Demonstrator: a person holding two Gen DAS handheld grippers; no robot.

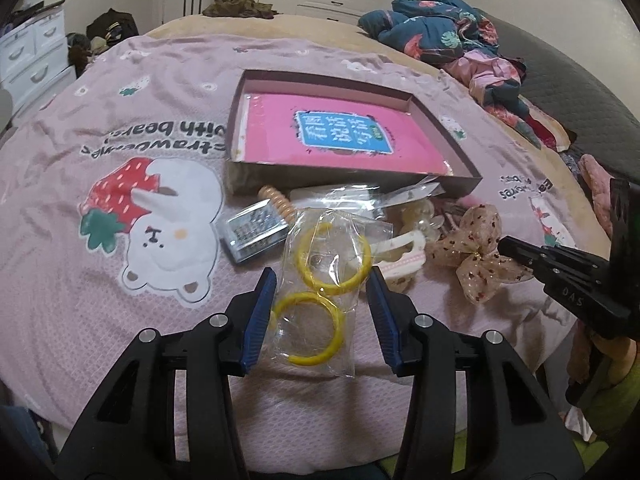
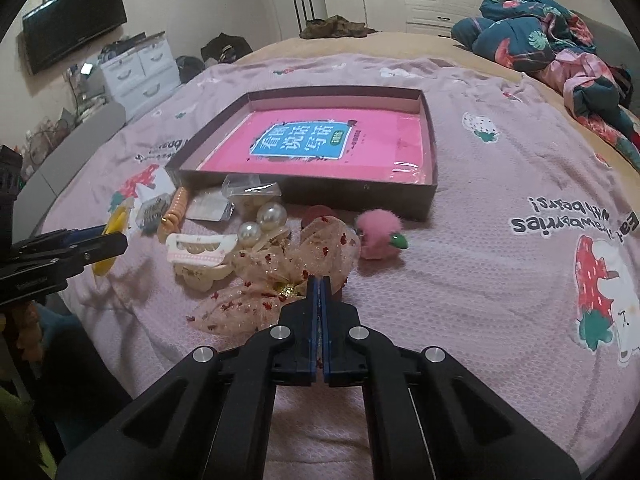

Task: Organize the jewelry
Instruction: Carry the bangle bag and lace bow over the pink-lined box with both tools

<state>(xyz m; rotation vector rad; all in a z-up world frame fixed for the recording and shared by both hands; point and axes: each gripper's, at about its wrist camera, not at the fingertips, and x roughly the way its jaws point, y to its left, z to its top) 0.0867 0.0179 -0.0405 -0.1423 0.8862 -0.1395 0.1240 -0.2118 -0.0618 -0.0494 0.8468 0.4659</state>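
Right wrist: pompom [image 2: 374, 236] beside bow [image 2: 280, 276].

The left gripper [image 1: 322, 284] is a matte black plastic frame with two angular arms, each with triangular cut-outs and two round silver screw heads, ending in fingers [image 1: 262, 312] lined with ribbed blue pads. The right gripper [image 2: 320, 286] has the same build: black arms, silver screws, blue-lined fingers [image 2: 313, 320]. At the right edge of the left wrist view its black side carries small embossed lettering.
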